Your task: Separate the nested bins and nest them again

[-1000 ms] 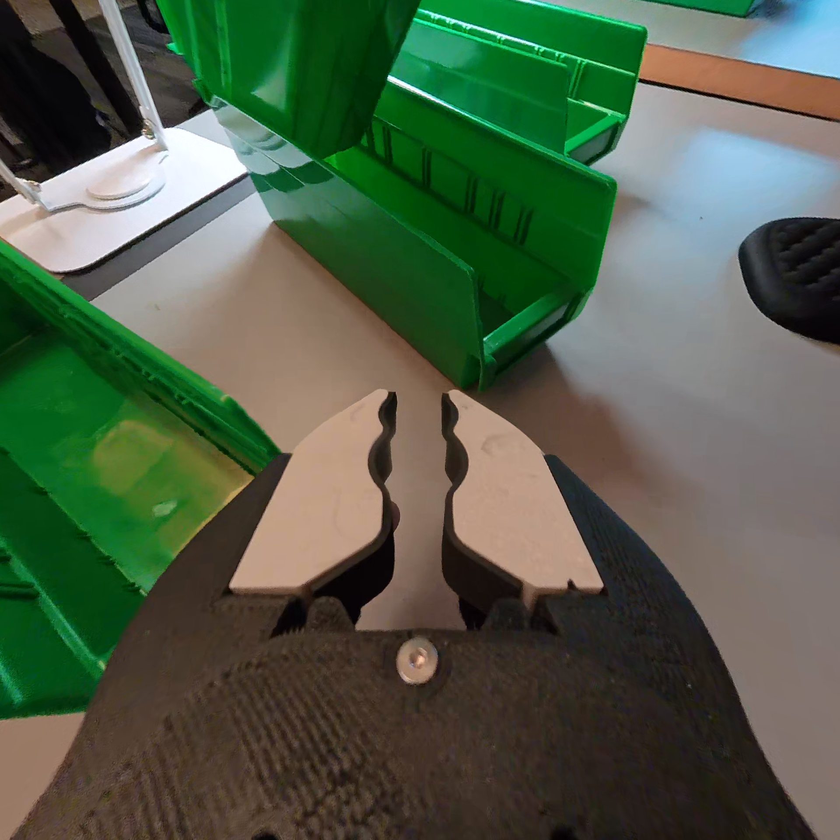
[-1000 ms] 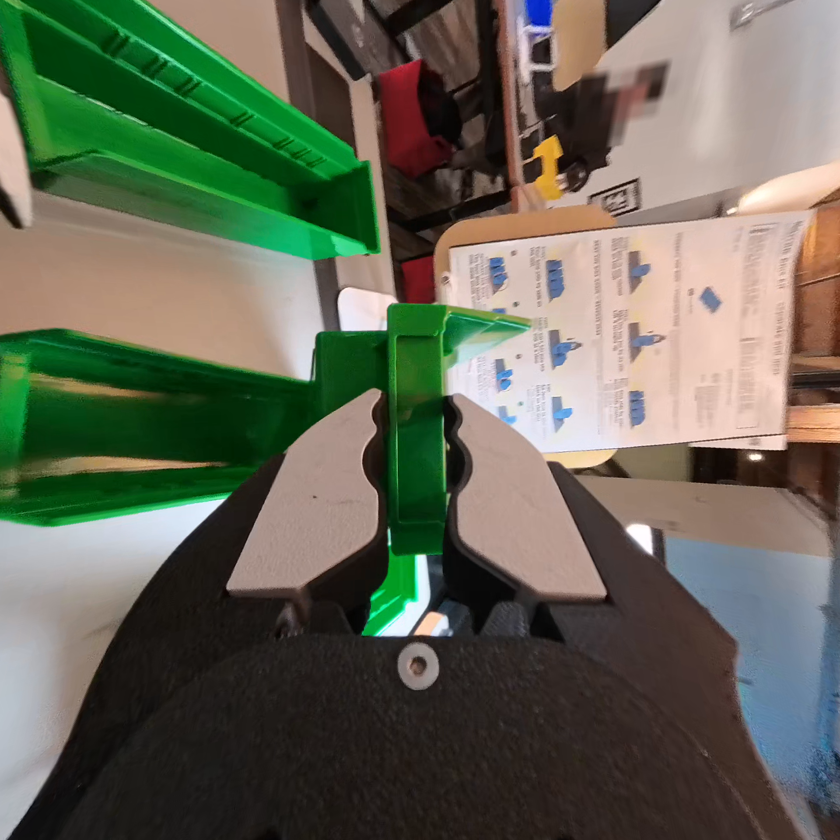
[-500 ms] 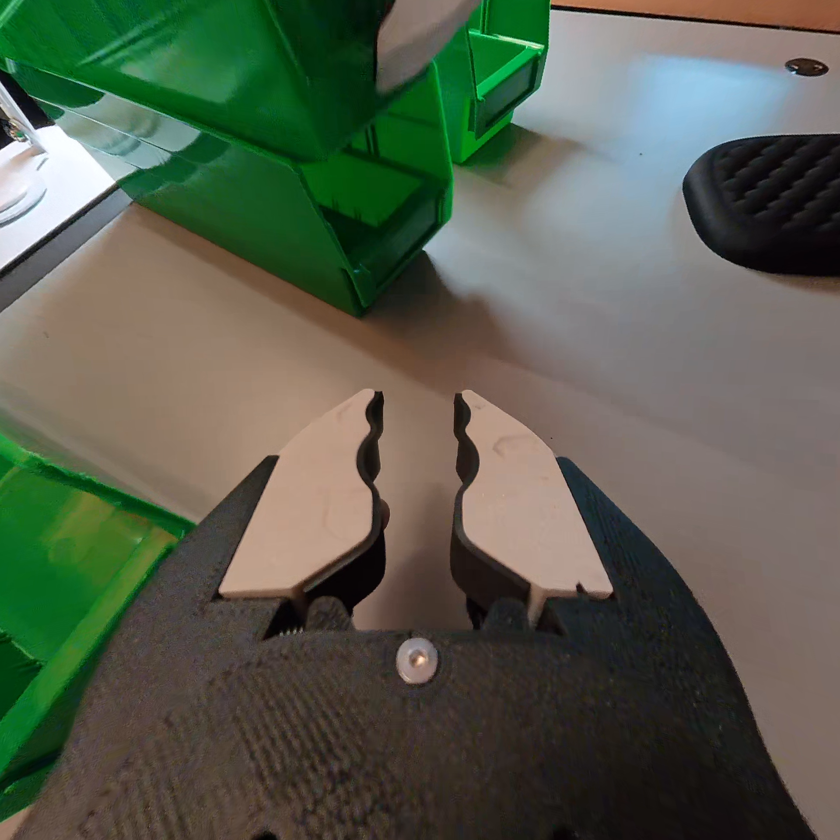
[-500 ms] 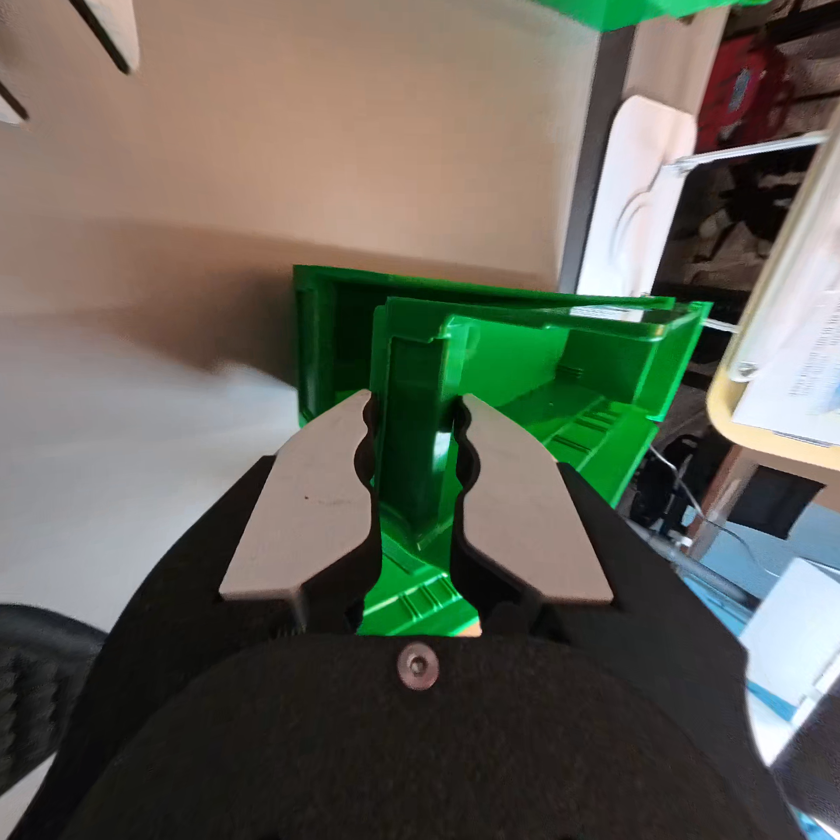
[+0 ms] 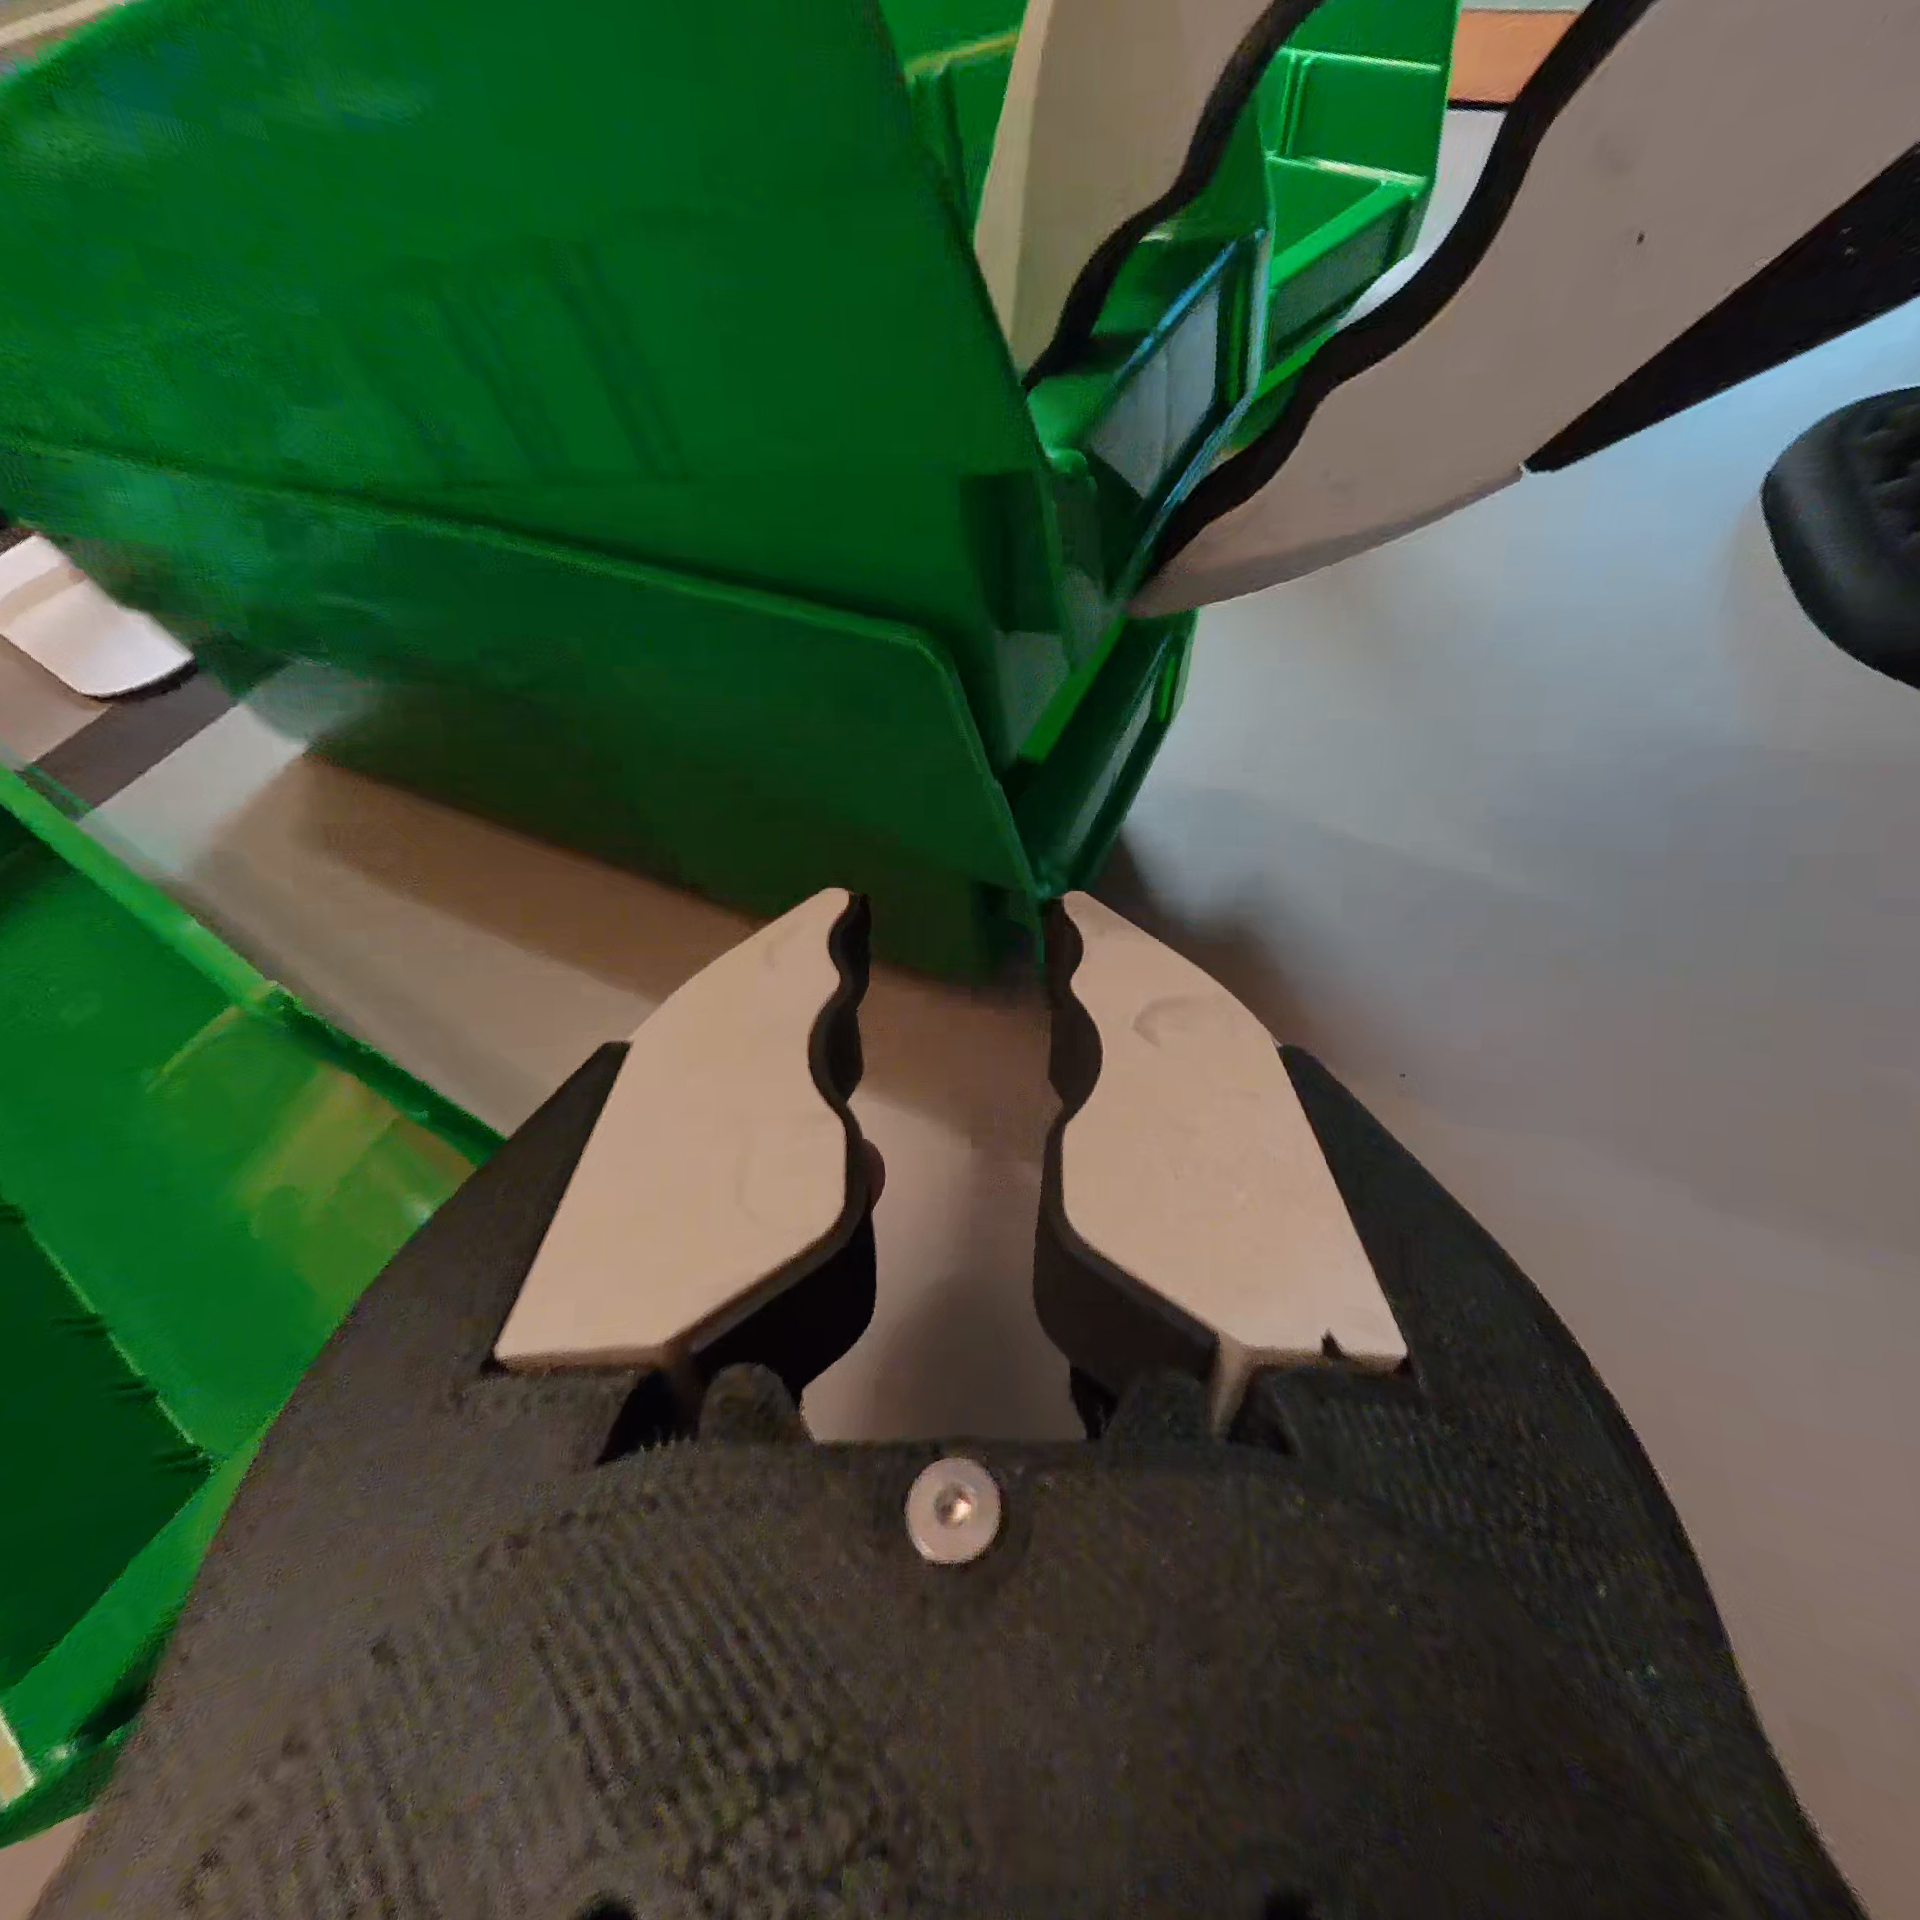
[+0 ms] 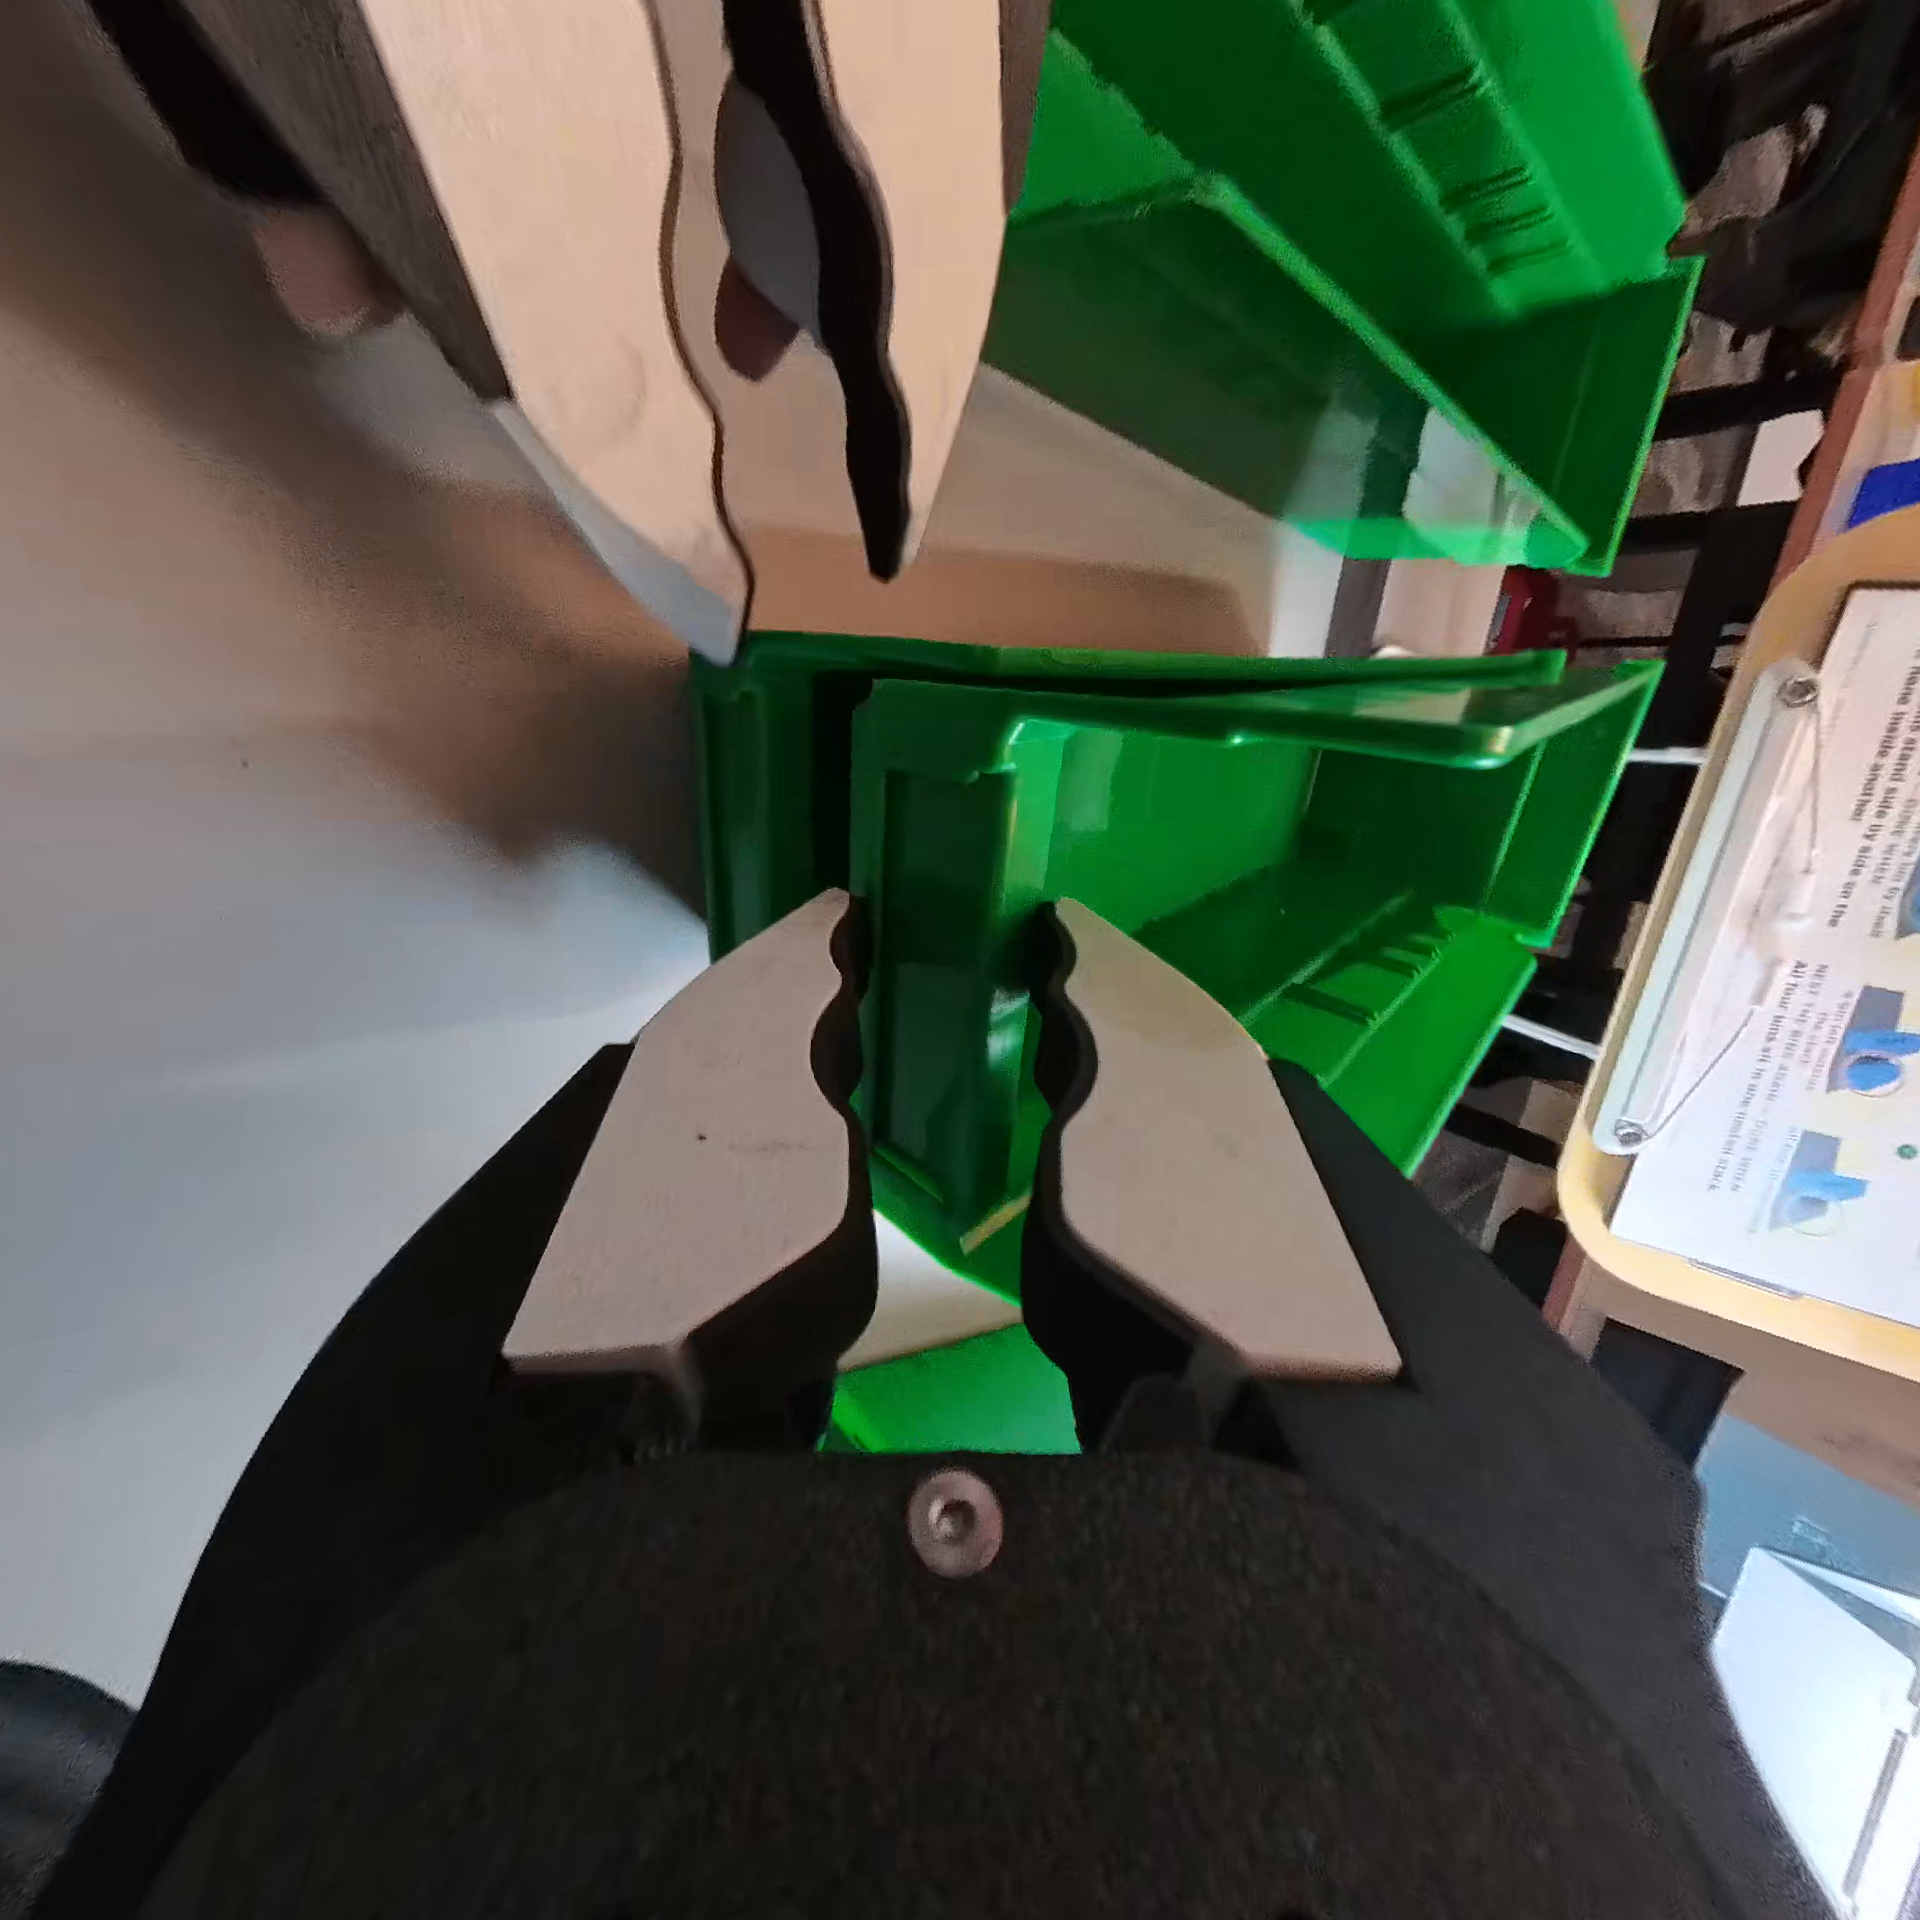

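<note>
The grey table (image 5: 1507,935) fills the right half of the left wrist view. A black textured pad (image 5: 1860,540) lies at its right edge, and a white flat base (image 5: 94,644) shows at the left edge, past the bins. In the right wrist view a pale board with a clipped printed sheet (image 6: 1766,935) runs down the right side.

A separate green bin (image 5: 156,1195) sits open in the lower left of the left wrist view, close beside the left gripper's body. Another bin (image 6: 1403,260) crosses the upper right of the right wrist view.

The outer bin (image 5: 623,748) stands on the table at centre left. The inner bin (image 5: 468,260) sits partly inside it, tilted, rising toward the upper left. Both are glossy green plastic with ribbed walls.

The right gripper (image 6: 945,935), also seen at the top right of the left wrist view (image 5: 1195,416), is clamped on the inner bin's front lip. The left gripper (image 5: 951,914) hangs empty with its jaws apart, tips just beside the outer bin's front corner.
</note>
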{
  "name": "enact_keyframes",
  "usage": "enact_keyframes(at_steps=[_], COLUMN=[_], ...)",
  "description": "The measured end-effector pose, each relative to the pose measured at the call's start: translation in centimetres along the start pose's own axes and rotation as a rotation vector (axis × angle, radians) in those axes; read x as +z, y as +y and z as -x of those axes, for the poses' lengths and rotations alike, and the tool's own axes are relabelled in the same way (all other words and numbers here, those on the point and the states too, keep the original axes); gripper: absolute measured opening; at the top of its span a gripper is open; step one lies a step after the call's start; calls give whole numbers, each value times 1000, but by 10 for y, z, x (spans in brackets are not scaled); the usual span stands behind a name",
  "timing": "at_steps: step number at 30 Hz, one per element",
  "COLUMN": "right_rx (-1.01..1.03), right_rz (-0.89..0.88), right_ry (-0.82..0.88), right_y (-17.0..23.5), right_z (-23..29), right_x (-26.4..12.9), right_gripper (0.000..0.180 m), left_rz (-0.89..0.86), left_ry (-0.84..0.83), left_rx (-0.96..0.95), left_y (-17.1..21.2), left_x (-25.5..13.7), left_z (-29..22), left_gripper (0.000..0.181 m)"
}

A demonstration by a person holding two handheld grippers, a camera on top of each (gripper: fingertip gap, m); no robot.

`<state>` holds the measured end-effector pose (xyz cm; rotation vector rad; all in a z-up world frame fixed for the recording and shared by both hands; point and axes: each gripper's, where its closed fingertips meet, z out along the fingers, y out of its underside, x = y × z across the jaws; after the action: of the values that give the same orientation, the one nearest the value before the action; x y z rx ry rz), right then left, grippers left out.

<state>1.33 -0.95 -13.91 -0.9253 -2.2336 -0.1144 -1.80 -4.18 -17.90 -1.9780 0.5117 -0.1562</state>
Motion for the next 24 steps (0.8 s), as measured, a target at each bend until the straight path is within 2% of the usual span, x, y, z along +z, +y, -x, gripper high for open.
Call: enact_keyframes(at_steps=[8,15,19,24], right_rx=[21,82,154,129], right_rz=[-44,-110,-134,-144], right_ry=[119,308,321,264], right_y=[-20,-22,-9,-5], right_z=[-32,-98,-123,-110], right_x=[-19,-83,-105,-102], right_gripper=[30,26,26,26], left_rz=[23,39,42,43], left_ry=[-17,-14,-12,-3], left_rx=[-51,-46,-31,-14], left_y=[8,13,13,14], left_x=[3,4,5,5], left_z=[9,8,3,-1], left_gripper=[27,23,17,16])
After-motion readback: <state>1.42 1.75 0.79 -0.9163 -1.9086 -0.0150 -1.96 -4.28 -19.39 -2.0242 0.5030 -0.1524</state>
